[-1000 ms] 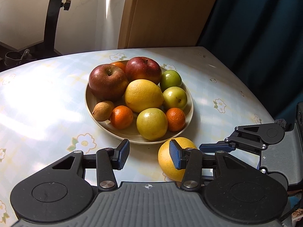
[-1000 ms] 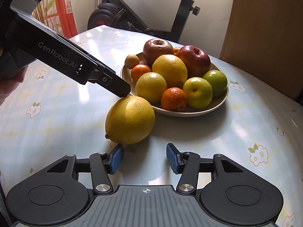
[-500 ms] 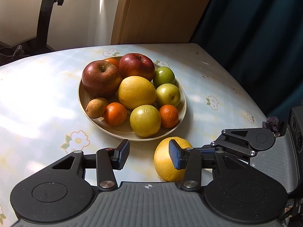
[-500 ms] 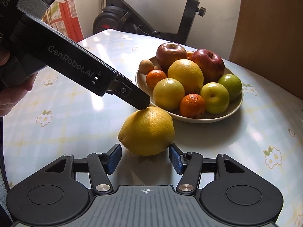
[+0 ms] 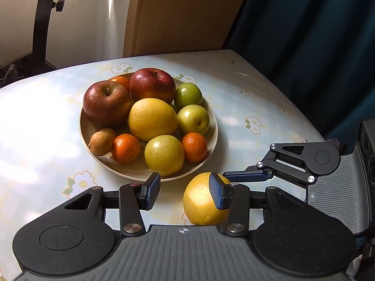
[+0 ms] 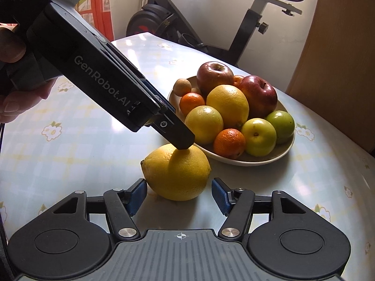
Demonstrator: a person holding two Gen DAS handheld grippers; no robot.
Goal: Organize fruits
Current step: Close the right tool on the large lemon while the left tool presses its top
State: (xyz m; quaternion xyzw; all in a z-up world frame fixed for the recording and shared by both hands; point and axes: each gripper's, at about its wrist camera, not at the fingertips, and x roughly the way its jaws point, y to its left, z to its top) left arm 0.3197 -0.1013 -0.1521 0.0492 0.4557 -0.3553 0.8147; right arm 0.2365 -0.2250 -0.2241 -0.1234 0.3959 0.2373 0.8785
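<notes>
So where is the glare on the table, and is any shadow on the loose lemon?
Left wrist view: sunlight washes out the tablecloth left of the plate. Right wrist view: the left tongs cast a dark shadow on top of the lemon.

Lemon (image 6: pixel 178 173) between open tongs (image 6: pixel 179 193)

The left gripper (image 6: pixel 180 140) is hanging just over the loose lemon (image 6: pixel 178 173), blocking any approach from above. Behind it the piled plate (image 6: pixel 269 160) is crowding the far side, while the right gripper (image 6: pixel 179 195) is straddling the near side with its fingers spread.
</notes>
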